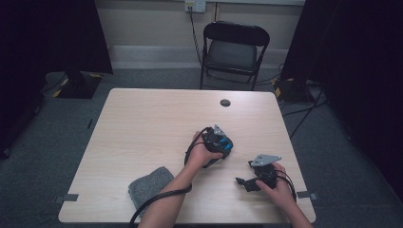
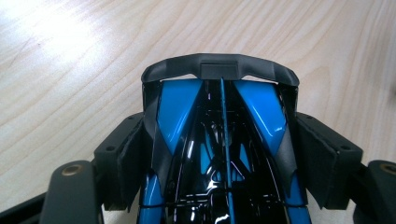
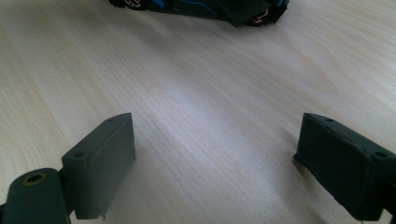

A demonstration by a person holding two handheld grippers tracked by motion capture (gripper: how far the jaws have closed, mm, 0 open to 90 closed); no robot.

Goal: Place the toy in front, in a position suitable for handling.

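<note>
A glossy blue and black toy car (image 2: 219, 154) sits between the jaws of my left gripper (image 2: 219, 135), its rear wing pointing away from the camera. The black pads (image 2: 133, 158) lie against both of its sides. In the high view the left gripper (image 1: 219, 142) is right of the table's middle, with the car (image 1: 225, 145) under it. The car (image 3: 201, 7) stands with its wheels on the wood at the top of the right gripper view. My right gripper (image 3: 215, 158) is open with bare table between its jaws. It rests near the front right edge (image 1: 244, 183).
A folded grey cloth (image 1: 149, 187) lies at the front of the light wooden table (image 1: 142, 123), left of the forearm. A round cable hole (image 1: 225, 102) is near the far edge. A black folding chair (image 1: 235, 47) stands behind the table.
</note>
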